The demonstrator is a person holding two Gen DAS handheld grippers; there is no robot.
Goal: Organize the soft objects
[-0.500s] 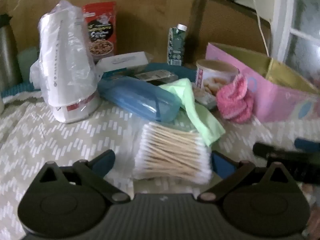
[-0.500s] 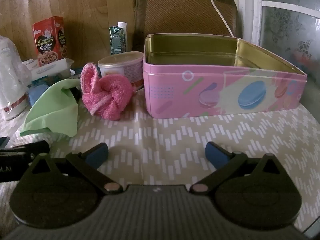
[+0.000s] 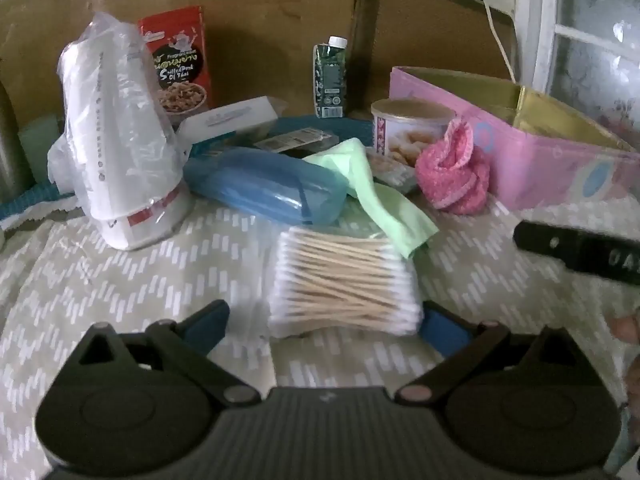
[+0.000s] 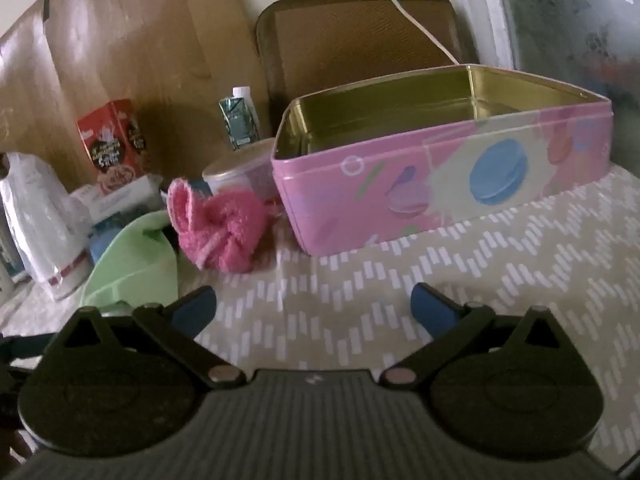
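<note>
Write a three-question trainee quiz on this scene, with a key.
1. True or false: the pink tin holds no objects in its visible part.
2. What lies between the open fingers of the left gripper?
3. The pink fluffy cloth sits: A) inside the tin, B) on the tablecloth beside the tin, C) in the right gripper.

Key: 1 true; 2 the pack of cotton swabs; 3 B.

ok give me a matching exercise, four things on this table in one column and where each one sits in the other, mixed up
Things:
1. cotton swab pack
2. pink fuzzy cloth
3. green cloth
4. pink tin

Places:
A. draped over the blue case
B. open, by the window
C. between the left tool's open fingers
D. just left of the tin

Pairs: 1-C, 2-D, 3-A, 4-B
</note>
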